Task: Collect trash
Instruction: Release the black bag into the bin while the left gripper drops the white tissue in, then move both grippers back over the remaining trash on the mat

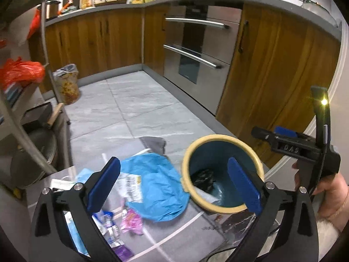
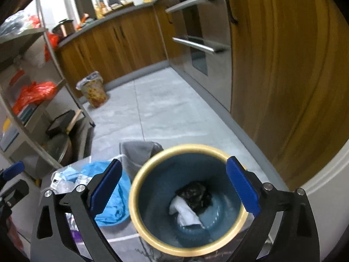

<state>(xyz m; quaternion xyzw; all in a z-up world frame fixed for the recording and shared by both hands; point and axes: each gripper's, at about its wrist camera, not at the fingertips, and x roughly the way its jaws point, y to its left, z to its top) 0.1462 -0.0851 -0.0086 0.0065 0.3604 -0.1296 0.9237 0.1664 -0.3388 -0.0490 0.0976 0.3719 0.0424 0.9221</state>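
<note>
A blue bin with a cream rim (image 1: pixel 222 140) (image 2: pixel 135 209) stands on a grey table (image 1: pixel 174 235); inside lie a black crumpled piece (image 2: pixel 194 193) and a white scrap (image 2: pixel 184 212). A blue plastic bag with a white label (image 1: pixel 157 185) (image 2: pixel 113 207) lies left of the bin. A pink wrapper (image 1: pixel 132 221) and small packets (image 1: pixel 109 224) lie in front of it. My left gripper (image 1: pixel 174 187) is open and empty above the bag and the bin's rim. My right gripper (image 2: pixel 174 190) is open and empty over the bin's mouth; it also shows in the left wrist view (image 1: pixel 283 137).
A grey cloth (image 1: pixel 154 144) (image 2: pixel 139 152) lies behind the bag. A metal shelf rack (image 1: pixel 28 113) with orange bags stands on the left. Wooden cabinets (image 1: pixel 272 76) and an oven (image 1: pixel 196 50) line the right. A lined waste basket (image 1: pixel 67 85) stands on the floor.
</note>
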